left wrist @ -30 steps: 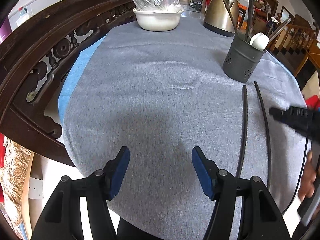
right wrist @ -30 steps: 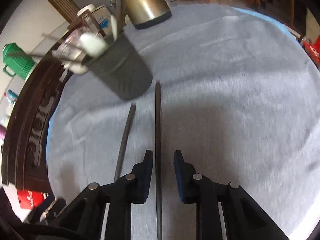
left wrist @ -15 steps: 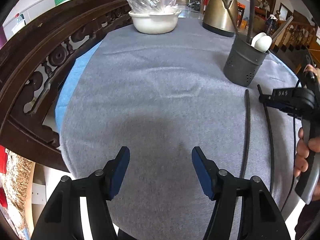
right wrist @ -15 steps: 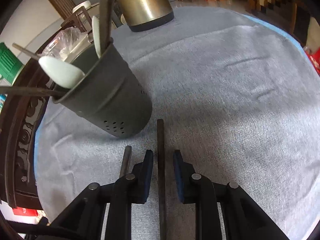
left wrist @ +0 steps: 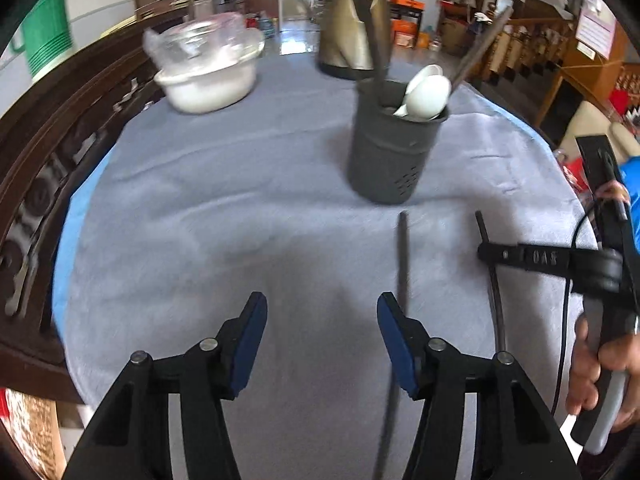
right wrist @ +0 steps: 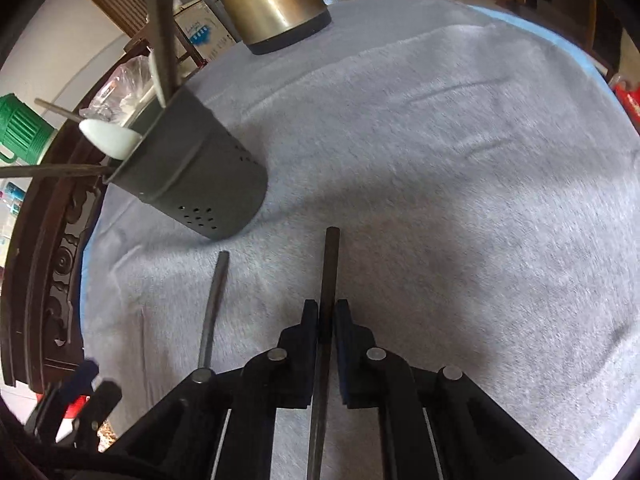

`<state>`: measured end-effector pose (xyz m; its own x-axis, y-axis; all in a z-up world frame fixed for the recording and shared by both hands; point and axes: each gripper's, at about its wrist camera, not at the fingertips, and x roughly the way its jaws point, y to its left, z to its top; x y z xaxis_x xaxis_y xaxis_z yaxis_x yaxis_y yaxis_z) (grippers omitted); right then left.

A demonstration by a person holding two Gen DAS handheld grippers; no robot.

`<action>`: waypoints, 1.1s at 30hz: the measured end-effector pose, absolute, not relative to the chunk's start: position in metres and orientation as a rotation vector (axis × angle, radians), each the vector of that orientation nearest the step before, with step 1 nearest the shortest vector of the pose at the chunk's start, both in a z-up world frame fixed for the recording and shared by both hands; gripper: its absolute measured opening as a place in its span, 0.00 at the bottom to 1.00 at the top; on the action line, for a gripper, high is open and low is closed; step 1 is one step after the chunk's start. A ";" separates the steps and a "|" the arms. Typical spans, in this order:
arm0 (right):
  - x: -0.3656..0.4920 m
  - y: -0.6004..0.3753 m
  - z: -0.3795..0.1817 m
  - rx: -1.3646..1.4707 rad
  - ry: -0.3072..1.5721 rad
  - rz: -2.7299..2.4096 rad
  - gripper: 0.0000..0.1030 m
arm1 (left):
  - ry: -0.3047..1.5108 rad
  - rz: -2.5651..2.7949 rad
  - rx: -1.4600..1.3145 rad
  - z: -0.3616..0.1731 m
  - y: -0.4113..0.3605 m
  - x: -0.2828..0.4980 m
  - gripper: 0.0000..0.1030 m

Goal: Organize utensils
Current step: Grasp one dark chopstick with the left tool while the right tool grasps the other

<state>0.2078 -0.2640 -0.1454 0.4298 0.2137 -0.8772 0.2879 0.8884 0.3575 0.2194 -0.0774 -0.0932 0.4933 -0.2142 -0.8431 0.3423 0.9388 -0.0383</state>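
A dark grey utensil holder [left wrist: 394, 140] stands on the grey cloth with white spoons [left wrist: 426, 94] and dark chopsticks in it; it also shows in the right wrist view [right wrist: 196, 184]. Two dark chopsticks lie in front of it. My right gripper [right wrist: 327, 316] is shut on the right chopstick [right wrist: 330, 264] near its far end; it also shows in the left wrist view [left wrist: 486, 254]. The other chopstick [right wrist: 214, 304] lies to its left on the cloth and also shows in the left wrist view [left wrist: 402, 264]. My left gripper [left wrist: 322, 320] is open and empty, just left of that chopstick.
A brass-coloured kettle [left wrist: 352, 40] stands behind the holder. A white bowl covered in plastic [left wrist: 208, 76] is at the back left. A carved dark wooden chair back [left wrist: 36, 152] runs along the table's left edge. A green jug [right wrist: 16, 128] stands beyond it.
My right gripper has closed on the right chopstick after sliding forward along it. My left gripper has swung right and forward, closer to the holder and the left chopstick.
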 end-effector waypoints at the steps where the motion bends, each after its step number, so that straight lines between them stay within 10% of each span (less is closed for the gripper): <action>1: 0.206 -0.268 -0.146 0.506 1.140 -0.054 0.10 | 1.003 -0.348 0.143 -0.095 -0.082 0.222 0.57; 12: 0.190 -0.298 -0.147 0.604 1.109 -0.021 0.08 | 1.039 -0.416 0.157 -0.125 -0.127 0.247 0.57; 24: 0.196 -0.298 -0.150 0.592 1.103 -0.003 0.08 | 1.098 -0.437 0.075 -0.142 -0.130 0.261 0.12; 33: 0.205 -0.291 -0.146 0.563 1.122 -0.025 0.11 | 1.120 -0.385 0.012 -0.138 -0.097 0.269 0.09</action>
